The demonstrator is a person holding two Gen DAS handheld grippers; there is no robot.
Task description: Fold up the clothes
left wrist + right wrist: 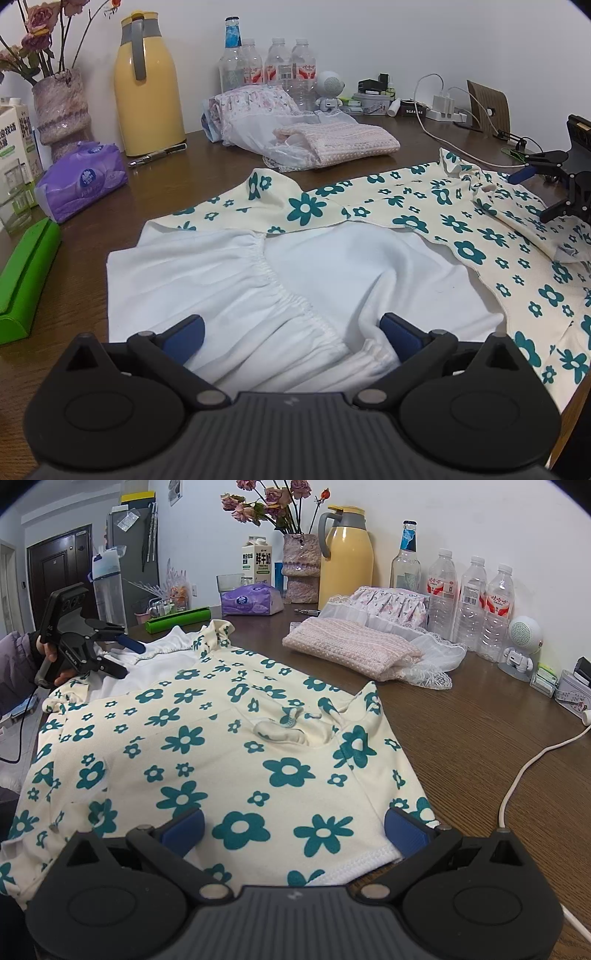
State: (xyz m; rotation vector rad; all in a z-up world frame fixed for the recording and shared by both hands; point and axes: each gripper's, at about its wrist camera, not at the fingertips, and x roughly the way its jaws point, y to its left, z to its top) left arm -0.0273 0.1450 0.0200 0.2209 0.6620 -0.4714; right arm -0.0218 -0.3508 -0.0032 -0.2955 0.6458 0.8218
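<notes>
Wooden table [461, 738], contents listed left to right as seen from the right wrist view.

Left gripper [123, 657]: held in a person's hand [55, 657] at the far left edge, jaws spread apart, hovering over the white part of the garment with nothing between them.

Green box [177, 620]: far left, lying flat behind the garment.

Floral dress [229, 760]: cream fabric with teal flowers, spread flat across the near and middle table; its white skirt section [258, 280] lies at the far left end, gathered seam showing.

Purple tissue pack [247, 603], milk carton [257, 563], vase of dried flowers [300, 568], yellow thermos jug [345, 557]: far row along the wall.

Folded pink knit [351, 651]: right of centre, resting on a lacy floral garment [391, 607].

Right gripper [295, 830]: near edge, jaws wide apart over the dress hem, clamping nothing.

Bottles [472, 602], small white robot figure [521, 646], white cable [535, 760]: far right.
</notes>
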